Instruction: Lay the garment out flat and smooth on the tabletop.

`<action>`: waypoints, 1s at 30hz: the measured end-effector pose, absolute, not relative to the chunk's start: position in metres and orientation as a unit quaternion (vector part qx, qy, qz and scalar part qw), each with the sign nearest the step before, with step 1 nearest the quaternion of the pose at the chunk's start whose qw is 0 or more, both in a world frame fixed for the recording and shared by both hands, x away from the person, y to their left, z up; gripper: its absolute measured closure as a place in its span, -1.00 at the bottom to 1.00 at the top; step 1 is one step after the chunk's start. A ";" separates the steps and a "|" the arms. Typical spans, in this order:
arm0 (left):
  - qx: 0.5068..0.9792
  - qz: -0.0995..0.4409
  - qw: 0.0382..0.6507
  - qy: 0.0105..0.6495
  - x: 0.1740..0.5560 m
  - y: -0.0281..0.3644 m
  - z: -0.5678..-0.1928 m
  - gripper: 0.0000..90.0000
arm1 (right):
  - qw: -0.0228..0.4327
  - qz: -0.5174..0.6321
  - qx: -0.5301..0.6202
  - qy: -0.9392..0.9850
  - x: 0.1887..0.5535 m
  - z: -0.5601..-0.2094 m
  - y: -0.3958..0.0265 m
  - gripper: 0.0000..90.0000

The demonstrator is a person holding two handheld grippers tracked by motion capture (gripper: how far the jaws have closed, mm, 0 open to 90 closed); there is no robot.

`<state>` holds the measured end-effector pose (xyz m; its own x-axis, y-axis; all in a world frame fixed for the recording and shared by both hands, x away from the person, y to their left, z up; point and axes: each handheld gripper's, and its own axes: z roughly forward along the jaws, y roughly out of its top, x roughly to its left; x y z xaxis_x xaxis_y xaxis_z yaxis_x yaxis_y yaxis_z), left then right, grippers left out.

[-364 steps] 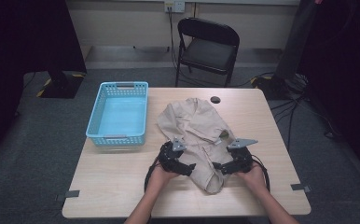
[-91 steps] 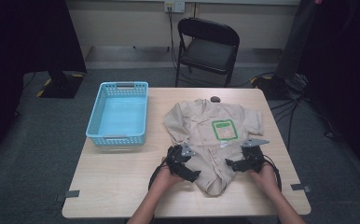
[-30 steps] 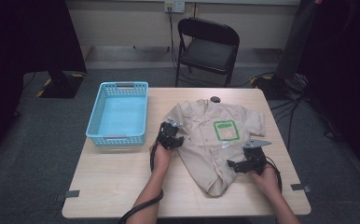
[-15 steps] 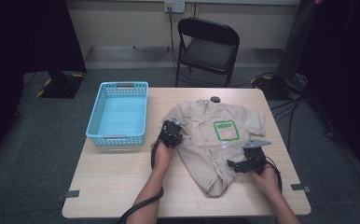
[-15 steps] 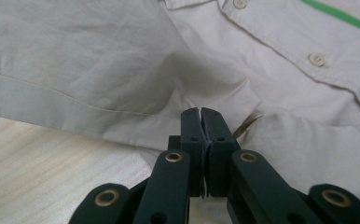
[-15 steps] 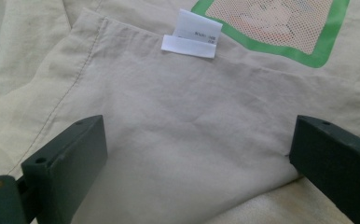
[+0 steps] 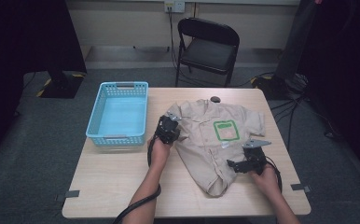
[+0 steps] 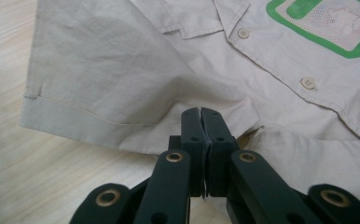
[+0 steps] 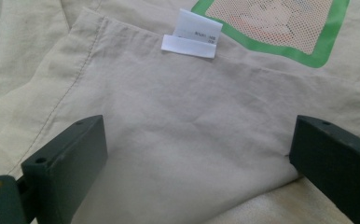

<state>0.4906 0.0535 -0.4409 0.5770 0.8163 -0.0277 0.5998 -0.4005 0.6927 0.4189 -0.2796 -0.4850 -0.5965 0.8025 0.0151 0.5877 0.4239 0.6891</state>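
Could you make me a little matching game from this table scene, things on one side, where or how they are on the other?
Things:
1. basket
2. shirt
3. left hand-held gripper
4. right hand-held gripper

States:
a. jaws wide open over the fabric
b. light blue, at the table's left side
c. jaws shut on a fold by the sleeve
d. beige, spread flat, with a green-framed patch

Pairs: 1-b, 2-d, 3-c, 4-a
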 end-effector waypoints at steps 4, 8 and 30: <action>0.818 0.165 0.337 0.436 0.490 0.060 -0.438 0.98 | 0.160 0.335 0.420 0.828 0.419 -0.485 -0.280 -0.93; 0.815 0.171 0.334 0.441 0.489 0.069 -0.433 0.98 | 0.160 0.335 0.420 0.828 0.419 -0.485 -0.280 -0.93; 0.815 0.194 0.300 0.456 0.483 0.100 -0.427 0.97 | 0.160 0.335 0.420 0.828 0.419 -0.485 -0.280 -0.93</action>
